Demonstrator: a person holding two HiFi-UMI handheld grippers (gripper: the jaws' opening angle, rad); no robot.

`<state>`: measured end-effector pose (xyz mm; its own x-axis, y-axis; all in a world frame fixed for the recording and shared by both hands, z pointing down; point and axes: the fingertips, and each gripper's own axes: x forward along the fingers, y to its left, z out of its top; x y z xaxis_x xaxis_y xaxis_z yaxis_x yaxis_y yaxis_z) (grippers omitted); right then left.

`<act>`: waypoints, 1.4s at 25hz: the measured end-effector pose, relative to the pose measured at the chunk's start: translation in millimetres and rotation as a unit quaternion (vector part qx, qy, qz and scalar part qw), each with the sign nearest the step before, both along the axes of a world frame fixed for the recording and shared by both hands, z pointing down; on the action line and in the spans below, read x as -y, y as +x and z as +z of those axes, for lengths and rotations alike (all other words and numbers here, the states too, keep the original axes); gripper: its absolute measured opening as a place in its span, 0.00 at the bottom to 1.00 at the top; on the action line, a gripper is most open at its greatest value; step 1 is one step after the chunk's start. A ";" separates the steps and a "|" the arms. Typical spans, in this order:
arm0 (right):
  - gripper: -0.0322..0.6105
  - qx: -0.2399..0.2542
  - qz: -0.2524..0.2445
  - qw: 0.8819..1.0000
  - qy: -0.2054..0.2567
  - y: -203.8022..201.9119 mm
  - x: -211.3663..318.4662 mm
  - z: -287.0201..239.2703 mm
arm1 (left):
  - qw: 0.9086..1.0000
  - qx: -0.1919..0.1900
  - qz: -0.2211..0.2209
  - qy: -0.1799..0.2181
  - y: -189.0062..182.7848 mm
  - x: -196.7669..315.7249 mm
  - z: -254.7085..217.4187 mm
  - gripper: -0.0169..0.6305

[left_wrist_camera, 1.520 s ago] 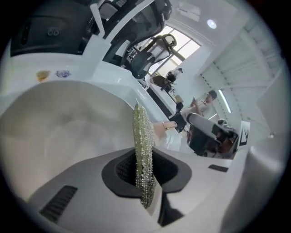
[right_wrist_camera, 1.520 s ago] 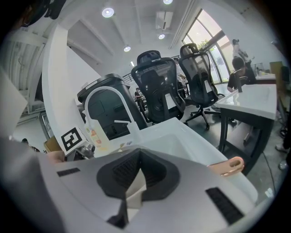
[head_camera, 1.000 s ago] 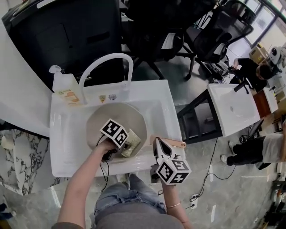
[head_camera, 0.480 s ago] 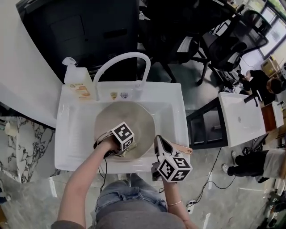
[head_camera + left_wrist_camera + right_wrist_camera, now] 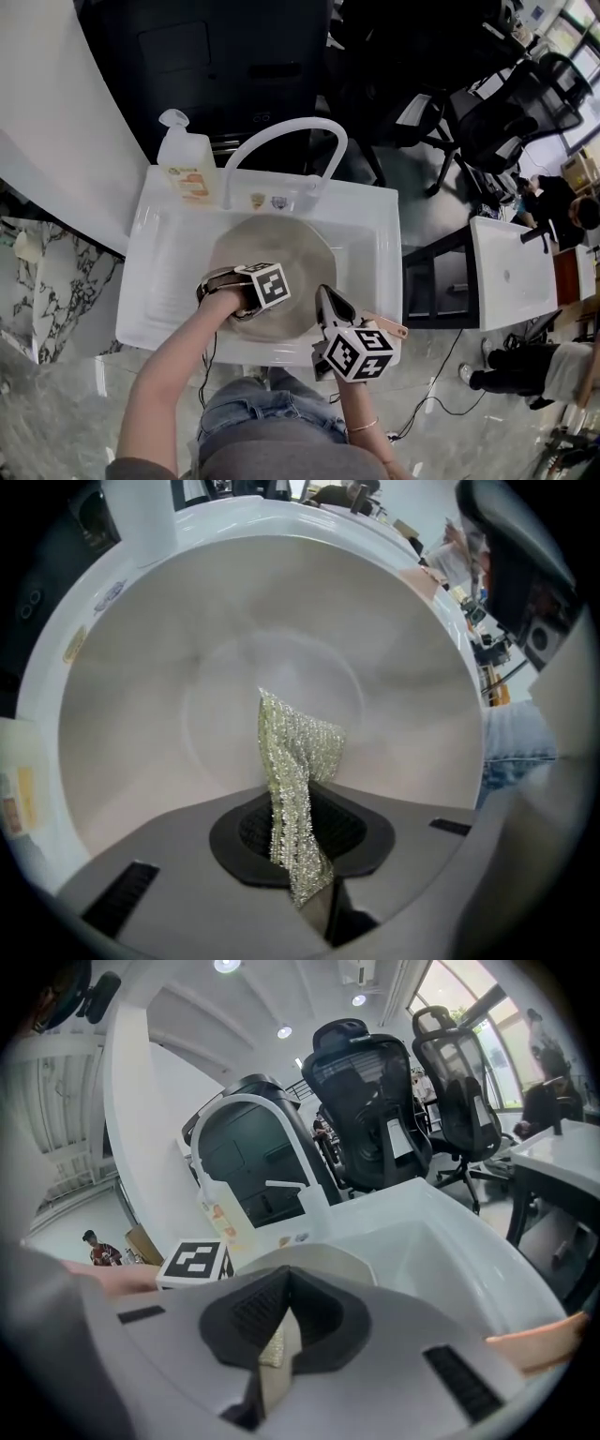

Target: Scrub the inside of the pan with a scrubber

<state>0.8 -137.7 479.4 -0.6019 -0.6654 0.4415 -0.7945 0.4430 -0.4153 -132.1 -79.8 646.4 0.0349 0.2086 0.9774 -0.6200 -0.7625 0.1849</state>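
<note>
A beige round pan (image 5: 272,242) lies in the white sink (image 5: 159,281). My left gripper (image 5: 255,306) is down inside the pan, near its front side, and is shut on a silvery-green mesh scrubber (image 5: 296,761). The scrubber hangs from the jaws against the pan's inner wall (image 5: 281,621). In the head view the marker cube hides the scrubber. My right gripper (image 5: 327,300) is at the pan's right front edge, shut on the pan's rim (image 5: 274,1340). The peach-coloured pan handle (image 5: 386,325) sticks out to the right beside it.
A white arched faucet (image 5: 281,136) stands over the back of the sink, and a soap bottle (image 5: 187,159) stands at its back left corner. A second white sink (image 5: 511,272) stands to the right. Black office chairs (image 5: 487,122) stand behind.
My left gripper has turned and shifted a little over the pan's bottom with the scrubber, which the cube now hides. The head view has drifted. The right gripper stays on the rim.
</note>
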 end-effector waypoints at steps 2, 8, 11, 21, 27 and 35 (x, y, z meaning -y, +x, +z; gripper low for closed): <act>0.07 0.000 -0.003 1.000 0.000 -2.2 1.5 -0.6 | 0.999 0.028 0.023 0.013 -8.1 6.4 0.9 0.12; 0.07 -0.001 -0.001 1.000 -0.003 -1.5 1.0 0.9 | 0.987 0.114 0.082 0.072 -39.3 36.7 1.8 0.12; 0.07 -0.003 0.004 1.000 -0.005 1.7 -1.9 1.2 | 0.978 0.144 0.108 0.102 -49.1 53.6 -0.5 0.12; 0.07 -0.007 0.030 1.000 -0.005 20.0 -10.4 2.1 | 0.901 0.232 0.208 0.301 -52.3 121.2 -26.1 0.12; 0.07 -0.008 0.032 0.999 -0.002 20.3 -17.7 0.5 | 0.870 0.147 0.145 0.448 -25.0 142.9 -72.0 0.12; 0.07 -0.010 0.030 0.999 0.014 13.1 -28.3 -8.7 | 0.825 -0.003 0.026 0.564 5.5 135.2 -148.6 0.12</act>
